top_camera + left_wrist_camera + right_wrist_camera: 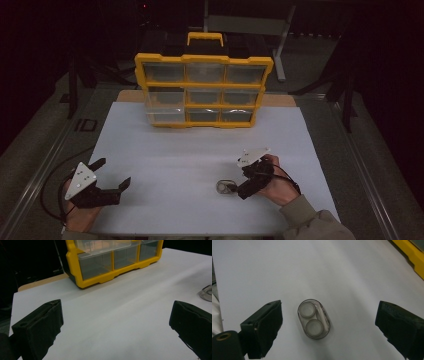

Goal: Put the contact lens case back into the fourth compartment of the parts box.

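A small clear oval case (313,318) with two round white inserts lies flat on the white table sheet (175,150). In the high view this case (226,187) sits just left of my right gripper (240,179). My right gripper (329,307) is open, its jaws wide apart on either side of the case and touching nothing. At the near left edge my left gripper (115,171) is open too, with nothing between its jaws (116,315). The case's rim (207,293) peeks in at the right edge of the left gripper view.
A yellow organiser (202,90) with clear drawers and a top handle stands upright at the back centre of the sheet. Its lower left corner (82,282) appears in the left gripper view, with one clear drawer (102,245) sticking out. Dark floor and metal frames surround the table.
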